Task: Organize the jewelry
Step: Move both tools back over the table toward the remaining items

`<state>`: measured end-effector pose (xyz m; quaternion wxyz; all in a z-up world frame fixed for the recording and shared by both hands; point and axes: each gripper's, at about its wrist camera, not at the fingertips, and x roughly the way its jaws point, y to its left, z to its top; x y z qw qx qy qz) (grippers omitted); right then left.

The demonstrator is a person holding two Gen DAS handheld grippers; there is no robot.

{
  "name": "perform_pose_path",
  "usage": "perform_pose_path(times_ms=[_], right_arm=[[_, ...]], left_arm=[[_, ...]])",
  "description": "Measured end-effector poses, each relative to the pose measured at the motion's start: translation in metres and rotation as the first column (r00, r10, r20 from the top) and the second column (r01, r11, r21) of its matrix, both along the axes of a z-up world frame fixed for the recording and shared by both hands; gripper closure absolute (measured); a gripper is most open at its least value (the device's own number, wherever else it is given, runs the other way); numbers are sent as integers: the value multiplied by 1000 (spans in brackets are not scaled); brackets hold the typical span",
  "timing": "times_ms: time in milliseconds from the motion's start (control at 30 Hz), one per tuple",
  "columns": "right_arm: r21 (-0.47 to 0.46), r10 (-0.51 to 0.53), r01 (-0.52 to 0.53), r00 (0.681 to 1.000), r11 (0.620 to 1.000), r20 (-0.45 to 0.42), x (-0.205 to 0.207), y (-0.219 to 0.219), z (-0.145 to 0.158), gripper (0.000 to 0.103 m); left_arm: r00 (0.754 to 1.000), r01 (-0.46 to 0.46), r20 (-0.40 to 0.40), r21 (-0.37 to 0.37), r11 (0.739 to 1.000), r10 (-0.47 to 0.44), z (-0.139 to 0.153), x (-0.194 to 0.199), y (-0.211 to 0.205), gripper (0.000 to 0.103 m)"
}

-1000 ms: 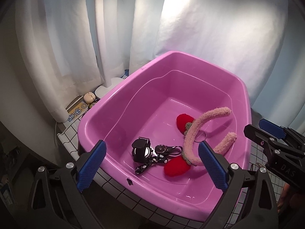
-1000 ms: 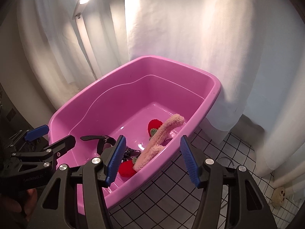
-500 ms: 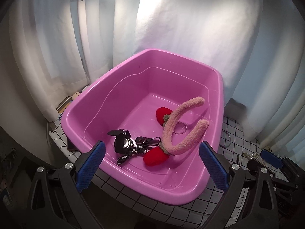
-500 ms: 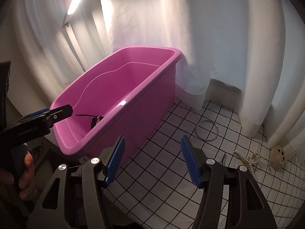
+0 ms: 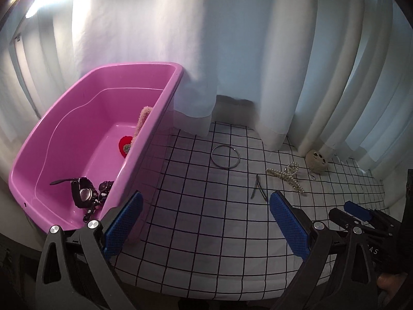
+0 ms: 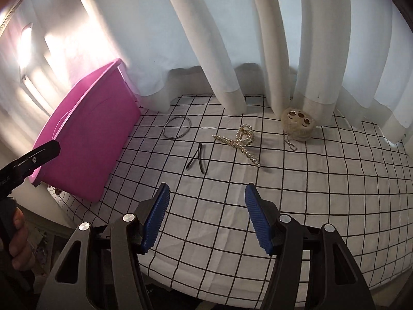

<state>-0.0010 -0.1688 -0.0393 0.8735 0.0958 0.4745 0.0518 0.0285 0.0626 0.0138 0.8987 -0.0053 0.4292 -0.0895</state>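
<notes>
A pink tub (image 5: 165,95) (image 6: 85,139) stands at the left of the checked cloth. It holds a black watch (image 5: 82,193), a pink fuzzy headband (image 5: 142,118) and a red pom-pom (image 5: 125,143). On the cloth lie a metal bangle (image 5: 225,156) (image 6: 177,127), a black hair clip (image 5: 258,191) (image 6: 197,158), a pearl claw clip (image 5: 286,174) (image 6: 240,142) and a beige plush keychain (image 5: 317,161) (image 6: 298,125). My left gripper (image 5: 205,224) is open and empty, above the cloth beside the tub. My right gripper (image 6: 206,214) is open and empty, short of the hair clip.
White curtains (image 6: 232,38) hang along the back and touch the cloth. The cloth-covered table's front edge (image 6: 232,292) runs close below my right gripper. The right gripper's tip shows at the right of the left wrist view (image 5: 361,214).
Both grippers have swung right, away from over the tub toward the cloth. The loose jewelry on the cloth has come into view. Both stay open.
</notes>
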Motion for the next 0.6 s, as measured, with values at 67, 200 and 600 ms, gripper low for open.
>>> perform_pose_path(times_ms=[67, 200, 600], right_arm=[[0, -35, 35, 999, 999, 1, -4, -18, -2, 45], [-8, -89, 89, 996, 996, -12, -9, -47, -9, 45], [-21, -185, 184, 982, 983, -39, 32, -109, -53, 45]], left_arm=[[999, 33, -16, 1, 999, -33, -9, 1, -16, 6], [996, 67, -62, -14, 998, -68, -31, 8, -39, 6], [987, 53, -147, -41, 998, -58, -104, 61, -89, 6]])
